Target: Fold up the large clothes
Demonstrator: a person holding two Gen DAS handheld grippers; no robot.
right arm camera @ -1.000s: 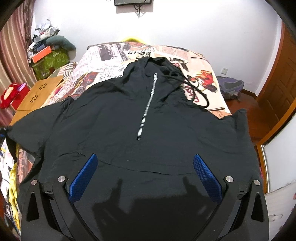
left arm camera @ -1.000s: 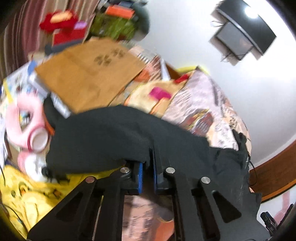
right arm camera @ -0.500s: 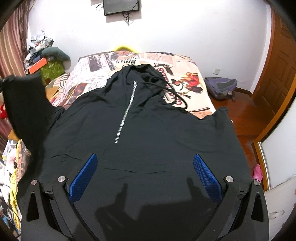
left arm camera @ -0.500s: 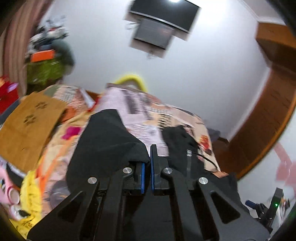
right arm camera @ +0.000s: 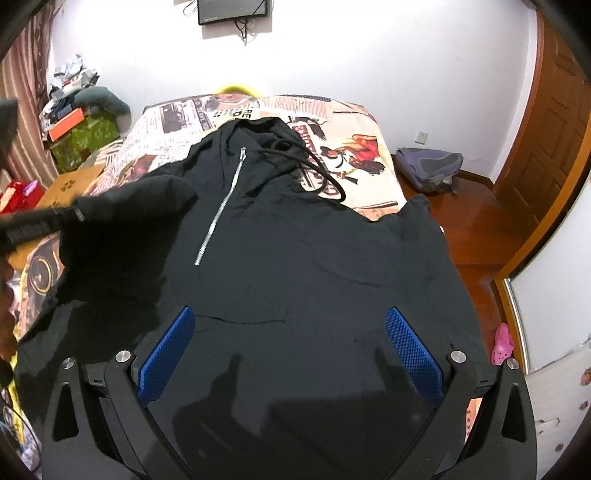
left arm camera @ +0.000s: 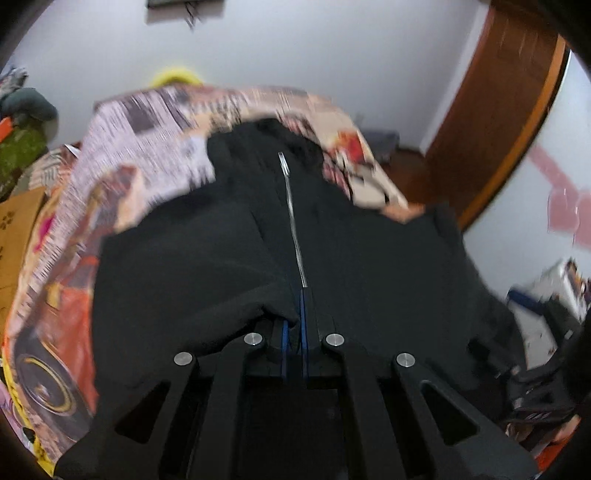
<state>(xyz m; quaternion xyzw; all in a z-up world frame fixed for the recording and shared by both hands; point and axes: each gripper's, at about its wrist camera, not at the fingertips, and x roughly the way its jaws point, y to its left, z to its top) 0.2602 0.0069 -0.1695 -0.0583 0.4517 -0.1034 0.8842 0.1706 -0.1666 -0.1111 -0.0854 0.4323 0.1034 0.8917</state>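
A black zip hoodie (right arm camera: 295, 258) lies face up on the bed, hood toward the far wall, with a silver zipper (right arm camera: 221, 210) down its chest. My left gripper (left arm camera: 295, 325) is shut on the hoodie's left sleeve (left arm camera: 207, 280) and holds it over the body near the zipper (left arm camera: 293, 221). That sleeve and the left gripper also show in the right wrist view (right arm camera: 122, 218). My right gripper (right arm camera: 290, 347) is open and empty above the hoodie's lower front. The right sleeve (right arm camera: 424, 229) lies spread toward the bed's right edge.
The bed has a comic-print sheet (right arm camera: 177, 122). A cardboard box (right arm camera: 66, 184) and piled clutter (right arm camera: 77, 122) stand to the left. A backpack (right arm camera: 428, 166) lies on the wooden floor by the door (right arm camera: 546, 122). A screen (right arm camera: 232, 11) hangs on the wall.
My left gripper has swung the left sleeve up from the bed's left side and carried it right, over the hoodie's body. The right gripper has stayed open, drifting slightly.
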